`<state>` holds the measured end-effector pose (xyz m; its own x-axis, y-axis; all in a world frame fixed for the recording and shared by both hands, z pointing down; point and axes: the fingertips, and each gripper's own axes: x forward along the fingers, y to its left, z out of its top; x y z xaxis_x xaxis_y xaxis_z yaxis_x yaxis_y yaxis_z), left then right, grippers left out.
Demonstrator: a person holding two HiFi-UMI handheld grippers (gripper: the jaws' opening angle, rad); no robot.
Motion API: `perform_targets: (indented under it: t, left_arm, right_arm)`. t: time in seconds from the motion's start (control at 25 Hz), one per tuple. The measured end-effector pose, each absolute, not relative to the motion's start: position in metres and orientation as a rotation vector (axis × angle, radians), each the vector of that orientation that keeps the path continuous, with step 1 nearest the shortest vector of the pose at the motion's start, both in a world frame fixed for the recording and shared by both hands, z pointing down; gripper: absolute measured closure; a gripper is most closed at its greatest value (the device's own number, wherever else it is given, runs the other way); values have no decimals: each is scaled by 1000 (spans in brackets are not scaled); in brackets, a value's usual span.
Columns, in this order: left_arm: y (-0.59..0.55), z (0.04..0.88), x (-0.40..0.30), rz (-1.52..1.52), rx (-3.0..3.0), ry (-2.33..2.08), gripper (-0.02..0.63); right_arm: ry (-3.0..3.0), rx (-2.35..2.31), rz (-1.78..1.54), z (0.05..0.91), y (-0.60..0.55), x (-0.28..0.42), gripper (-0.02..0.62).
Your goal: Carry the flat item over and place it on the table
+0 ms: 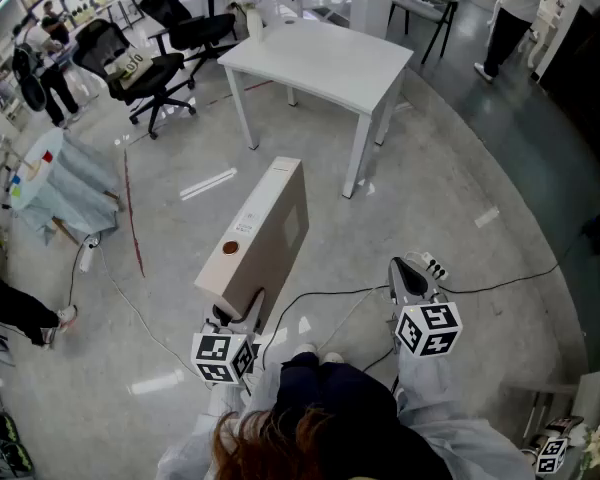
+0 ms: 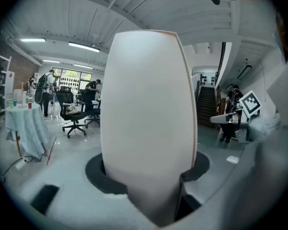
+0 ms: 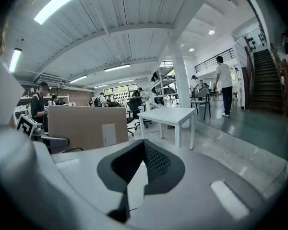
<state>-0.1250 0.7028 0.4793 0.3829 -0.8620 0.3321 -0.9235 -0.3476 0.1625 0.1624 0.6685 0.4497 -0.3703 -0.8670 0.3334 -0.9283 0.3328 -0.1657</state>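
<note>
The flat item is a tall, thin cardboard box [image 1: 255, 238], standing on its long edge above the floor and tilted toward the white table [image 1: 320, 63] beyond it. My left gripper [image 1: 242, 313] is shut on the box's near lower end. In the left gripper view the box's pale narrow edge [image 2: 149, 119] fills the space between the jaws of the left gripper [image 2: 149, 176]. My right gripper [image 1: 408, 273] hangs to the right, apart from the box, shut and holding nothing. The right gripper view shows the right gripper [image 3: 143, 159] with pads together, the box [image 3: 86, 126] at left, and the table [image 3: 167, 114] ahead.
Black office chairs [image 1: 140, 63] stand at the back left, and a blue-draped table [image 1: 55, 178] at the left. Cables [image 1: 310, 298] trail over the grey floor near my feet. A person [image 1: 510, 8] walks at the back right. Stairs [image 3: 273, 80] rise on the right.
</note>
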Motion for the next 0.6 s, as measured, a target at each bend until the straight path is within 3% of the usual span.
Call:
perform_targets:
  t: [0.6]
  left_arm:
    - [744, 505, -90, 246, 2267, -1595, 337]
  right_arm:
    - [-2450, 1509, 496, 477, 674, 182, 586]
